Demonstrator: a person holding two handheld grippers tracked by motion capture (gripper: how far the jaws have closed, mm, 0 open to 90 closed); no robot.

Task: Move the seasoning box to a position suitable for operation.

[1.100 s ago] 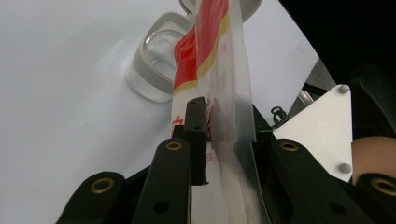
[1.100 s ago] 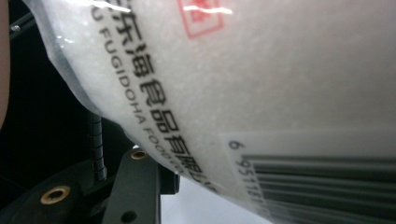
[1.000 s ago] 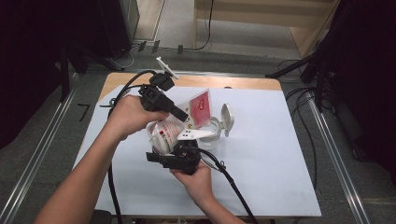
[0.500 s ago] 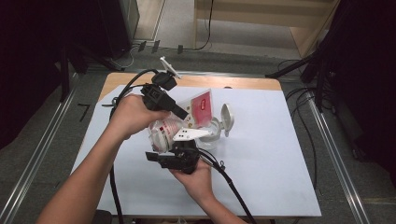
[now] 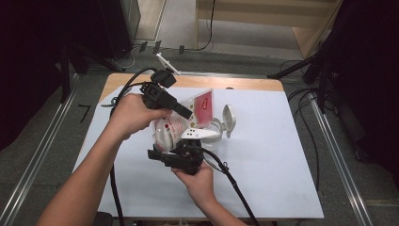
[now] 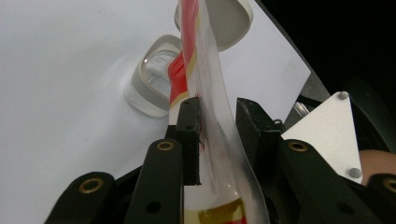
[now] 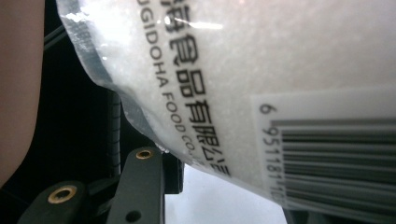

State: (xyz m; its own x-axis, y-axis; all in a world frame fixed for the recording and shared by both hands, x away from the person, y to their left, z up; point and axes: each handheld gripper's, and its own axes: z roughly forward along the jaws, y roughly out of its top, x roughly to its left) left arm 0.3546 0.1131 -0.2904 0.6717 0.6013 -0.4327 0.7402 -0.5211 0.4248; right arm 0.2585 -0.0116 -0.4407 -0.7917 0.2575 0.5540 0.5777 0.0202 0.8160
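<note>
Left gripper [image 6: 217,135]: its fingers [image 6: 189,140] stand either side of the upper, flattened part of a clear plastic bag [image 6: 210,93] with red and yellow print. The left finger lies against the film; a narrow gap shows between the film and the right finger, so the pads do not press it from both sides. The jaws have just been opening, with the bag between them. In the high view this gripper [image 5: 181,112] sits in the person's left hand [image 5: 134,115], angled down and to the right toward the bag's top.

Right gripper [image 5: 188,141]: held in the right hand [image 5: 200,176], nearer the person, pointing away up the desk at the bag's lower, full part. In the right gripper view one finger [image 7: 144,186] rises just under the bag [image 7: 261,84], whose white grainy contents, black lettering and barcode label sit close before the camera. The second finger is out of frame at the right; whether the pads press on the bag cannot be told.

Bag [image 5: 176,129]: held off the desk between the two grippers, bulging bottom low and left, its red-printed top [image 5: 203,107] raised and leaning toward the jar.

Jar [image 6: 152,77]: clear, with a grey-white collar, standing on the desk just beyond the bag, mouth open. Its hinged lid [image 5: 228,117] is flipped back, standing at the jar's right side in the high view.

Desk [image 5: 282,160]: white sheet over a wooden top, whose edge shows along the far side. Black cables [image 5: 235,183] trail from both grippers toward the person.
</note>
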